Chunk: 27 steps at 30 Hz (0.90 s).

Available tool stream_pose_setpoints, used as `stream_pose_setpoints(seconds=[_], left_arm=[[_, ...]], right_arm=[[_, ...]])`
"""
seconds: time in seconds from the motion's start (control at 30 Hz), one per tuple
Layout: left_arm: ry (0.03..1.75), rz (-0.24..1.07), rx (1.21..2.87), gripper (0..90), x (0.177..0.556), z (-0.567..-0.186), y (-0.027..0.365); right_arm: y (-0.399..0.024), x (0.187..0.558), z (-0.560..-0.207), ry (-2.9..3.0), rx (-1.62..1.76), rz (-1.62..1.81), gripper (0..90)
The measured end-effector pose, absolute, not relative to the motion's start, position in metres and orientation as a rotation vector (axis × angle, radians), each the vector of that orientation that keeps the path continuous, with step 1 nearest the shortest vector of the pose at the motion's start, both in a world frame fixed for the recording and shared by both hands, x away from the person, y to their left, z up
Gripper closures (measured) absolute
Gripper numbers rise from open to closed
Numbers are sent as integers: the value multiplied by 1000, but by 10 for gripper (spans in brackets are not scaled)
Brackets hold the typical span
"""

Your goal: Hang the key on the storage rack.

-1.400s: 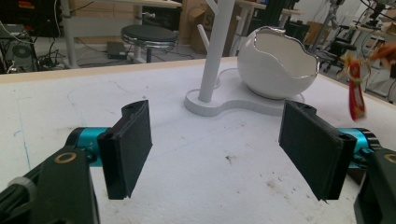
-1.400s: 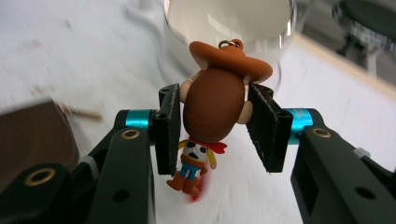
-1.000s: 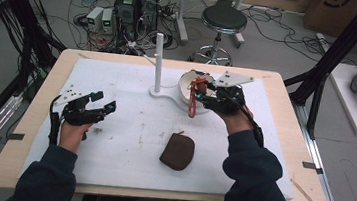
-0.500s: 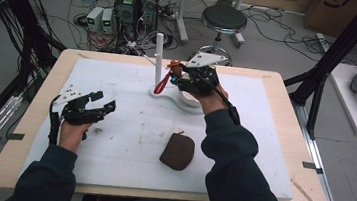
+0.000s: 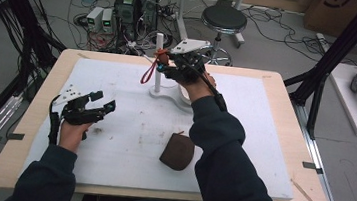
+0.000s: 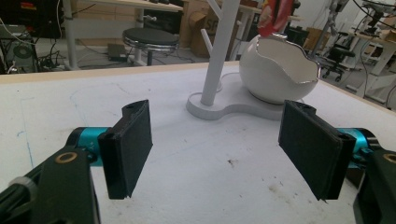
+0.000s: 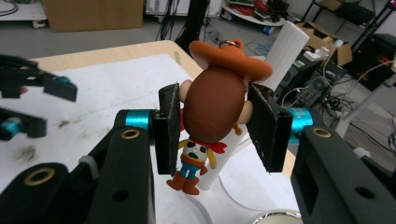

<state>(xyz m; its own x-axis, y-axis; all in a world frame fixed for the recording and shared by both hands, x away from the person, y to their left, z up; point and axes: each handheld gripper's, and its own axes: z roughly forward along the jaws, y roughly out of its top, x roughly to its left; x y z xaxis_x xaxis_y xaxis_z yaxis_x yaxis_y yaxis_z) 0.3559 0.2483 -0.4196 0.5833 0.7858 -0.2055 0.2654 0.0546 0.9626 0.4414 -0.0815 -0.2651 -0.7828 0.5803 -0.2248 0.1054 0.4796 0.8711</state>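
High view: at the left the left tool (image 5: 96, 108) rests low over the white tabletop (image 5: 128, 125), jaws wide with nothing between them. A brown pouch (image 5: 177, 151) lies near the middle. Further right, the right tool (image 5: 166, 64) grips a cowboy figure keychain (image 7: 215, 107) by its head, up beside the white post (image 5: 158, 60) of the stand, its red strap (image 5: 148, 72) dangling.

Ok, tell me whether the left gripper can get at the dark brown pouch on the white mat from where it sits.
Probably yes. The left gripper rests open on the white mat, and bare mat lies between it and the dark brown pouch. The right forearm passes just beside the pouch, so it could crowd the approach.
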Motion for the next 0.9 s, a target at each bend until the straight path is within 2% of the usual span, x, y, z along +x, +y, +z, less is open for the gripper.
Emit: stream_pose_setpoints(seconds=[0.43, 0.9], left_arm=[[930, 495, 1509, 257, 356, -420, 249], [922, 495, 1504, 257, 355, -418, 249]], right_arm=[[-77, 462, -267, 2246, 664, 1204, 573], [-90, 460, -280, 2281, 711, 1052, 554]])
